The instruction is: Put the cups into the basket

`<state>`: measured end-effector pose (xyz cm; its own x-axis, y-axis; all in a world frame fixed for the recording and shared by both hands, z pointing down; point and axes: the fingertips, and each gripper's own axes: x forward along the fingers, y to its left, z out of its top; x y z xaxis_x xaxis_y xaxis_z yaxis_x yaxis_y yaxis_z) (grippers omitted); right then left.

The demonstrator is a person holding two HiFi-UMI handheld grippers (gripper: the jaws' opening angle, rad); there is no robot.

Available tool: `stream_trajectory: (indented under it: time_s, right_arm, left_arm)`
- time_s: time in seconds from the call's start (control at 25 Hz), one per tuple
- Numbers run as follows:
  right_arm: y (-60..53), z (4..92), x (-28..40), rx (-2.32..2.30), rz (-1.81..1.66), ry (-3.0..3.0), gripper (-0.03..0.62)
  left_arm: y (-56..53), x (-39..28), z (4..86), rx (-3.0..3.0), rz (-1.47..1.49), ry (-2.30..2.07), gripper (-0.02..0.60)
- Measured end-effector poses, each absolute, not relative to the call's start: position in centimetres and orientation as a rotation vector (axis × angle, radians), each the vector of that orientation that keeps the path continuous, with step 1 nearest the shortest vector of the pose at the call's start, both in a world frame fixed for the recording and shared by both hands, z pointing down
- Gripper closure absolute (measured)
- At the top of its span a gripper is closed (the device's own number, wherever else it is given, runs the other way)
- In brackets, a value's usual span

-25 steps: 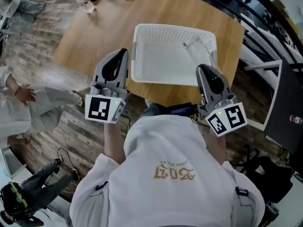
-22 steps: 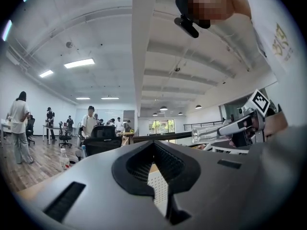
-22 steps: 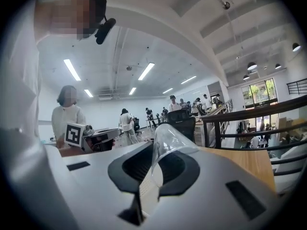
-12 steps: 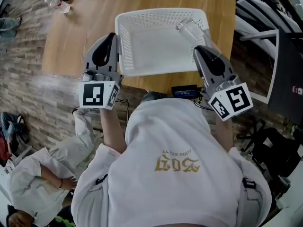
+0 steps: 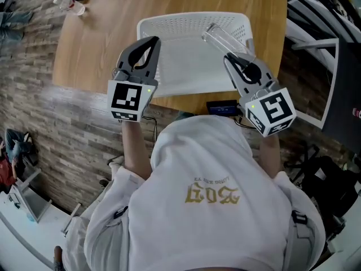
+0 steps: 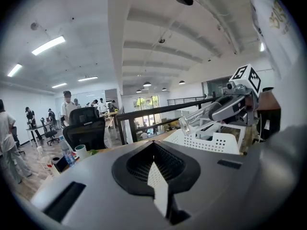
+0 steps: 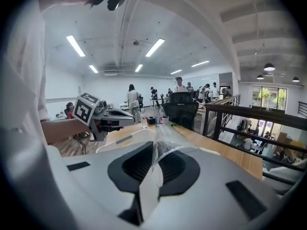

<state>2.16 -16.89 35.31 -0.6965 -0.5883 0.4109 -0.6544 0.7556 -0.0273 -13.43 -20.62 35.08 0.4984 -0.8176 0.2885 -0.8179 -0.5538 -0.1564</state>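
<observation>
**Clear cup held over white basket at wooden table**

A person in a white hooded top (image 5: 208, 196) stands at a wooden table (image 5: 96, 33) with a gripper in each hand. The right gripper (image 5: 228, 58) is clamped on a clear plastic cup (image 5: 217, 35). The cup lies tilted and points away from the person, over the far right part of a white perforated basket (image 5: 169, 24). The right gripper view shows the transparent wall of the cup pinched between the two jaws. The left gripper view shows the cup raised above the basket's rim. No view settles whether it touches the basket anywhere.

The left gripper (image 5: 151, 41) hangs at the basket's left side, over its near left corner. Its jaws are pressed together with nothing between them. The basket sits at the near edge of the table, right in front of the person, and no other cup shows inside it.

A small clear bottle (image 5: 72, 5) stands at the table's far left corner, well apart from the basket. A dark device (image 5: 221, 107) shows just below the table's near edge. The gripper views show an open office with people standing and a black chair (image 7: 182, 110) beyond the table.
</observation>
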Motion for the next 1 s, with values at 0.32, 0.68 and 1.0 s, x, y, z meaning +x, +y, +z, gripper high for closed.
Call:
stream_trajectory:
  time_s: [0.32, 0.68, 1.0]
  right_arm:
    - [-17.7, 37.7, 2.6, 0.871, 0.263, -2.5, 0.56]
    - [-17.9, 40.8, 2.0, 0.764, 0.243, -2.345, 0.56]
    - [-17.5, 43.1, 1.4, 0.651, 0.275, -2.212, 0.56]
  left_arm:
    - [-22.0, -10.7, 38.2, 2.693, 0.76, -1.308, 0.574]
    - [-21.8, -9.2, 42.4, 2.613, 1.064, -1.126, 0.574]
    - [-21.3, -8.1, 45.4, 2.557, 1.224, -0.98, 0.574]
